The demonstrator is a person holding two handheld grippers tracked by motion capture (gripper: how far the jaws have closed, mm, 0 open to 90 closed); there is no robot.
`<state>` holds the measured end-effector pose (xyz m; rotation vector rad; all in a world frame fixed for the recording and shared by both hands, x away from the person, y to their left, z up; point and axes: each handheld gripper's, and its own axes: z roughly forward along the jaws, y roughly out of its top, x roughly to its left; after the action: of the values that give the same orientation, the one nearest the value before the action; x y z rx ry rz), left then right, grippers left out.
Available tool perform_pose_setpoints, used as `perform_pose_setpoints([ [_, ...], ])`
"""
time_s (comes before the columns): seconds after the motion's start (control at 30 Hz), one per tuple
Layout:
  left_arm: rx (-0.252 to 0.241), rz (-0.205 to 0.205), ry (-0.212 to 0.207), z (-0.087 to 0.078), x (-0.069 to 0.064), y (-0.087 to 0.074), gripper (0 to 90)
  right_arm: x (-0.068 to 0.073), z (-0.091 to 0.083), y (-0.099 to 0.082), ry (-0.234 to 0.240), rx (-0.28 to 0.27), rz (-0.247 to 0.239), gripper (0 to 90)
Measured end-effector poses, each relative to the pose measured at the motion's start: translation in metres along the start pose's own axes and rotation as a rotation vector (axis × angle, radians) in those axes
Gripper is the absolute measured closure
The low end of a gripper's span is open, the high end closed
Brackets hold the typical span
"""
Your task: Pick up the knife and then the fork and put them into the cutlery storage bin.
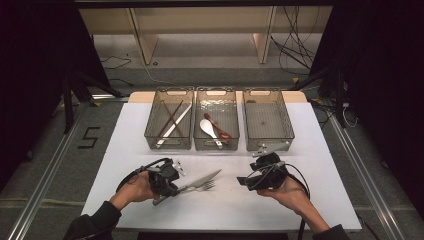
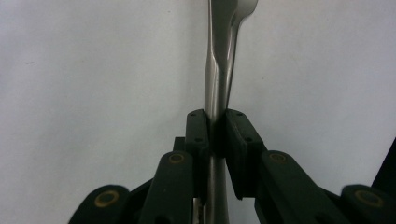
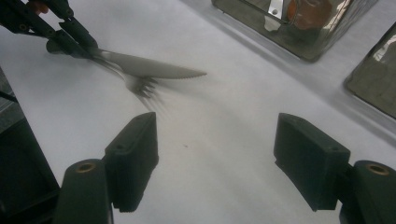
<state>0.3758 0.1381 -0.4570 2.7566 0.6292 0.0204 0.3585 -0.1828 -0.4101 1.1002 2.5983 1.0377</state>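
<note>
Left gripper (image 1: 172, 186): jaws clamped on knife (image 1: 202, 179) handle; fork (image 1: 204, 186) beside. Right gripper (image 1: 245, 181): wide open, empty. Step: sorting cutlery. Next: carry knife to empty bin (image 1: 287, 125), 1 o'clock.

From above I saw my left gripper (image 1: 172, 182) with its fingers closed on a knife (image 1: 202, 179), whose blade pointed away toward my right gripper (image 1: 250, 181). A fork (image 1: 204, 187) lay just beside the blade. Three bins (image 1: 217, 120) stood beyond both sets of fingers on the worktop (image 1: 125, 130).
</note>
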Motion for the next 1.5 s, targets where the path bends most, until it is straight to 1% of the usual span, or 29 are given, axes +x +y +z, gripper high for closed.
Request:
perform_pose_setpoints([
  [0.03, -0.004, -0.009, 0.005, 0.000, -0.001, 0.001, 79.4, 0.000, 0.000, 0.000, 0.001, 0.001, -0.001, 31.4],
  [0.07, -0.002, -0.006, 0.011, 0.000, -0.002, 0.001, 79.5, 0.000, 0.000, 0.000, 0.000, 0.002, 0.000, 31.4],
  [0.1, 0.003, -0.003, 0.018, 0.000, -0.003, 0.002, 79.5, 0.000, 0.000, 0.000, 0.000, 0.003, -0.001, 31.4],
  [0.17, 0.016, 0.019, 0.034, -0.001, -0.005, 0.004, 79.8, 0.000, 0.000, 0.000, 0.000, 0.001, 0.000, 31.6],
  [0.2, 0.017, 0.019, 0.037, -0.002, -0.006, 0.005, 80.0, 0.000, 0.000, 0.000, 0.001, 0.001, 0.000, 31.6],
  [0.3, 0.012, -0.008, 0.015, -0.004, -0.005, 0.005, 80.6, 0.000, 0.000, 0.000, 0.002, 0.003, 0.001, 31.6],
  [0.4, 0.013, -0.026, 0.020, -0.003, -0.002, 0.003, 81.1, 0.000, 0.000, 0.000, 0.001, 0.004, 0.001, 31.6],
  [0.43, 0.007, -0.018, 0.032, -0.004, -0.002, 0.003, 81.6, 0.000, 0.000, 0.000, 0.001, 0.003, 0.000, 31.6],
  [0.47, -0.006, -0.023, 0.033, -0.006, -0.002, 0.003, 82.5, 0.000, 0.000, 0.000, 0.001, 0.003, 0.000, 31.7],
  [0.5, -0.011, -0.032, 0.014, -0.009, -0.002, 0.004, 82.7, 0.000, 0.000, 0.000, 0.002, 0.003, 0.001, 31.8],
  [0.53, -0.014, -0.028, -0.002, -0.011, -0.002, 0.004, 82.7, 0.000, 0.000, 0.000, 0.003, 0.003, 0.003, 31.8],
  [0.6, -0.025, -0.024, -0.014, -0.012, -0.004, 0.005, 82.8, 0.000, 0.000, 0.000, 0.002, 0.005, 0.003, 31.9],
  [0.63, -0.030, -0.021, -0.011, -0.011, -0.005, 0.005, 82.8, 0.000, 0.000, 0.000, 0.001, 0.005, 0.002, 32.0],
  [0.7, -0.039, -0.017, 0.011, -0.011, -0.006, 0.006, 82.9, 0.001, 0.000, 0.000, 0.003, 0.002, 0.001, 32.1],
  [0.77, -0.045, -0.017, 0.003, -0.014, -0.006, 0.007, 83.0, 0.001, 0.000, 0.000, 0.004, 0.001, 0.001, 32.3],
  [0.8, -0.063, -0.019, 0.009, -0.015, -0.007, 0.007, 83.0, 0.001, 0.000, 0.000, 0.004, 0.001, 0.002, 32.3],
  [0.83, -0.067, -0.018, 0.010, -0.016, -0.008, 0.007, 83.0, 0.001, 0.000, 0.000, 0.005, 0.002, 0.002, 32.4],
  [0.87, -0.076, -0.012, 0.020, -0.017, -0.008, 0.007, 83.0, 0.001, 0.000, 0.001, 0.005, 0.002, 0.002, 32.4],
  [0.9, -0.083, -0.021, 0.016, -0.018, -0.009, 0.008, 83.1, 0.001, 0.000, 0.001, 0.006, 0.000, 0.003, 32.5],
  [0.93, -0.089, -0.008, 0.017, -0.020, -0.009, 0.008, 83.1, 0.001, 0.000, 0.001, 0.008, -0.001, 0.003, 32.5],
  [1.03, -0.102, 0.002, 0.015, -0.023, -0.013, 0.010, 83.1, 0.004, -0.002, 0.003, 0.013, -0.017, -0.006, 32.5],
  [1.07, -0.100, 0.013, 0.008, -0.025, -0.015, 0.012, 83.1, 0.005, -0.003, 0.004, 0.018, -0.024, -0.012, 32.5],
  [1.1, -0.107, 0.023, 0.009, -0.026, -0.018, 0.013, 83.1, 0.007, -0.003, 0.006, 0.022, -0.033, -0.019, 32.5],
  [1.13, -0.103, 0.028, -0.001, -0.026, -0.020, 0.014, 83.1, 0.009, -0.004, 0.007, 0.030, -0.041, -0.031, 32.4],
  [1.2, -0.108, 0.048, -0.002, -0.027, -0.026, 0.017, 83.0, 0.015, -0.006, 0.011, 0.040, -0.054, -0.066, 32.2],
  [1.23, -0.103, 0.066, -0.011, -0.028, -0.029, 0.018, 83.1, 0.018, -0.006, 0.014, 0.054, -0.061, -0.084, 32.2],
  [1.3, -0.103, 0.087, -0.021, -0.028, -0.035, 0.021, 83.0, 0.025, -0.007, 0.018, 0.076, -0.069, -0.130, 32.2],
  [1.37, -0.103, 0.112, -0.026, -0.029, -0.042, 0.024, 83.0, 0.033, -0.005, 0.021, 0.098, -0.062, -0.179, 32.2],
  [1.5, -0.106, 0.147, -0.057, -0.029, -0.051, 0.028, 83.0, 0.047, 0.005, 0.023, 0.139, -0.029, -0.270, 33.2],
])
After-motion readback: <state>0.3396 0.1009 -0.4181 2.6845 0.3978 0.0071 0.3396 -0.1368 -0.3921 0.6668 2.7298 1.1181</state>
